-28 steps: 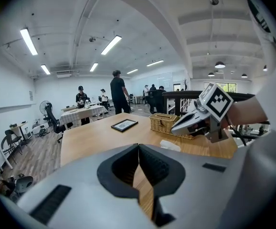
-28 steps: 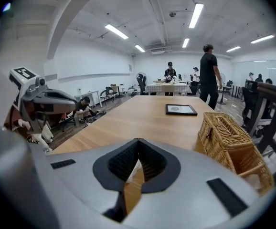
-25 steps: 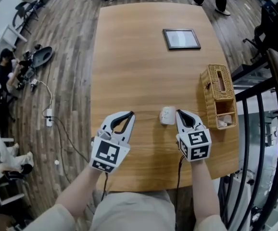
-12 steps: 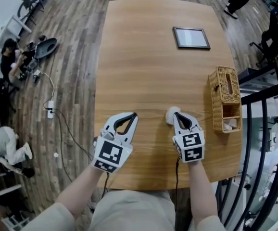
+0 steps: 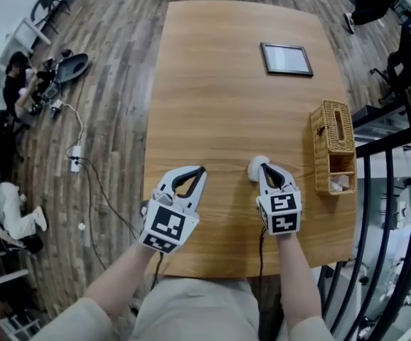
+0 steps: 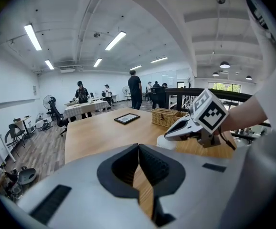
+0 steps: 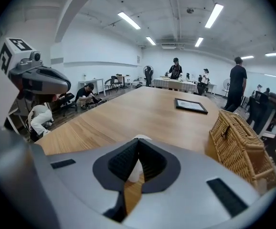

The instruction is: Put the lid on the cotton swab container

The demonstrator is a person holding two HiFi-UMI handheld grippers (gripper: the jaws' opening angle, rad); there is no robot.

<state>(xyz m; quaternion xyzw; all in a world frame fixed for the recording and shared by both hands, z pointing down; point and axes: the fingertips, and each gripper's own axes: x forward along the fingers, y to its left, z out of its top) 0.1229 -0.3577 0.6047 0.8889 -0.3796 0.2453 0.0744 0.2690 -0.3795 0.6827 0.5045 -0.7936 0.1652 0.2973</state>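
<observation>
Swab container upright, just by right tool

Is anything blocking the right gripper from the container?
Nothing visible. The container stands on the bare table, just past the tips of the right gripper, whose jaws are shut. The basket is well off to the right.

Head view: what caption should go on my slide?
Shut left gripper and shut right gripper over a wooden table, right tip at the white container.
</observation>
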